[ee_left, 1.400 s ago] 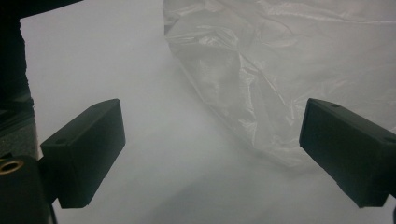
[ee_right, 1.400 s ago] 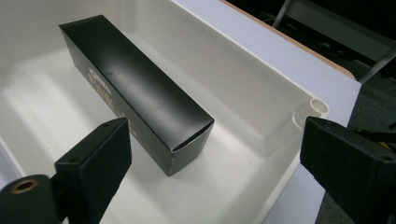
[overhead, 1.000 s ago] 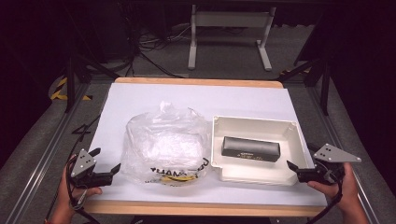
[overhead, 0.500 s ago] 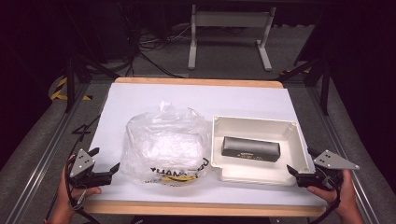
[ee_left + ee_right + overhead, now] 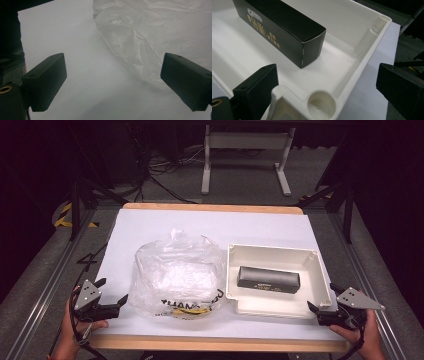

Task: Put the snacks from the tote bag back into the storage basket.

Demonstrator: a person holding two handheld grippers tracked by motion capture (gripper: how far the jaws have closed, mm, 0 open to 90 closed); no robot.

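Paper [image 5: 165,225] covers table; both hand-held grippers gape wide, empty; room dark.

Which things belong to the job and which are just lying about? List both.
In hand:
- crumpled clear plastic bag
- shallow white plastic tray
- long black cardboard box lying in the tray
- left gripper, right gripper, both open

Lying about:
- white metal stand behind the table

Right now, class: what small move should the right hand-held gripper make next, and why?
Probably ease forward over the tray's near corner toward the black box: the right hand-held gripper is open, holds nothing, and the box lies just beyond that corner.
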